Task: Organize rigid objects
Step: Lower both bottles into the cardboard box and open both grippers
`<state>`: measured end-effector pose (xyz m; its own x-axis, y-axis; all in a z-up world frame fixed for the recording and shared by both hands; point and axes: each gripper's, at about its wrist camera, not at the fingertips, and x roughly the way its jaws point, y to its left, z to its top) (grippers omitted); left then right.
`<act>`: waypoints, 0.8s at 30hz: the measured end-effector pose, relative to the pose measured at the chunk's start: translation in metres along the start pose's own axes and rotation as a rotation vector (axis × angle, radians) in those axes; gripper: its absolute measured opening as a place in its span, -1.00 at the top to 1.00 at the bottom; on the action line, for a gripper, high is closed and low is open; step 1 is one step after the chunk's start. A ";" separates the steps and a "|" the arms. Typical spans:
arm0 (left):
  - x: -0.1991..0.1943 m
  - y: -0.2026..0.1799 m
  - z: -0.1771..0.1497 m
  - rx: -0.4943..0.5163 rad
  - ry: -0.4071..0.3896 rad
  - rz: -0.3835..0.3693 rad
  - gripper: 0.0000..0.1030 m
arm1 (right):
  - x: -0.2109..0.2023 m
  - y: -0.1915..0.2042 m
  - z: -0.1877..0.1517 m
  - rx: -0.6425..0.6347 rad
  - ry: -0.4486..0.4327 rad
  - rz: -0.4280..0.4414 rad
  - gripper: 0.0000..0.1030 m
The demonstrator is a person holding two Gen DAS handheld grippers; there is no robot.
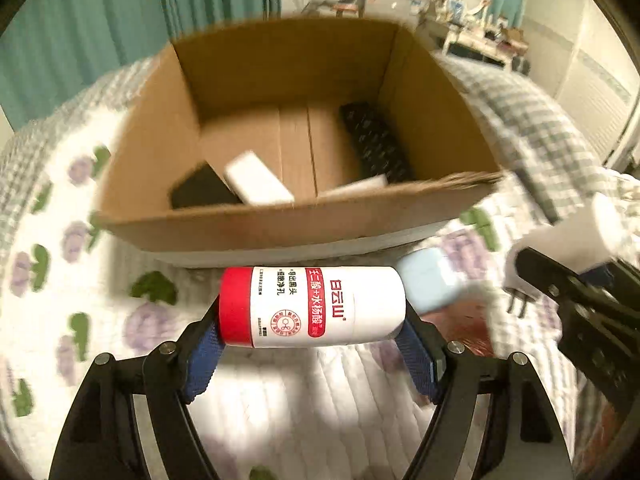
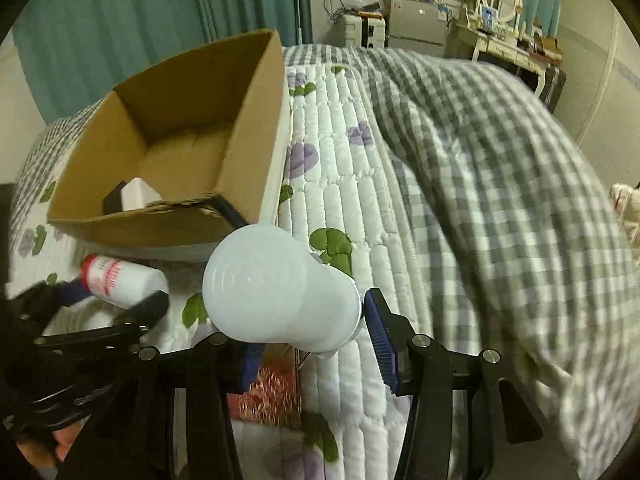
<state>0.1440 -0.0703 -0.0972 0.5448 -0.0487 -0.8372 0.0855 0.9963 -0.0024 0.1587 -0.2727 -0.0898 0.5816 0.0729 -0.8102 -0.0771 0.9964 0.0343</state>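
Left gripper (image 1: 312,336) is clamping a white bottle with a red cap (image 1: 316,306) sideways, just before the cardboard box (image 1: 280,224) | right gripper (image 2: 312,336) is gripping a white light bulb (image 2: 276,292) beside the box's corner | both are hovering over the floral quilt (image 2: 340,152).

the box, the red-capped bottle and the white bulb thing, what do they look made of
Box: plain brown corrugated cardboard, matte, with a ragged torn rim.
Red-capped bottle in the left claw: probably plastic, smooth white body with a printed label and a matte red cap.
White bulb-shaped object in the right claw: frosted, slightly glossy shell, plastic or glass; the pictures cannot settle which.
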 end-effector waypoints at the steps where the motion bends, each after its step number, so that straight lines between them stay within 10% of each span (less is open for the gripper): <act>1: -0.011 0.001 -0.001 0.006 -0.015 -0.005 -0.54 | -0.011 0.002 0.001 -0.005 -0.010 -0.002 0.10; 12: -0.106 0.032 0.051 0.027 -0.202 -0.016 -0.54 | -0.116 0.049 0.051 -0.119 -0.176 0.058 0.10; 24: -0.037 0.065 0.103 0.021 -0.203 0.054 -0.54 | -0.060 0.088 0.131 -0.224 -0.141 0.083 0.10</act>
<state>0.2157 -0.0114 -0.0102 0.7057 -0.0109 -0.7085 0.0680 0.9963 0.0524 0.2231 -0.1836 0.0386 0.6714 0.1745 -0.7203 -0.2971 0.9537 -0.0459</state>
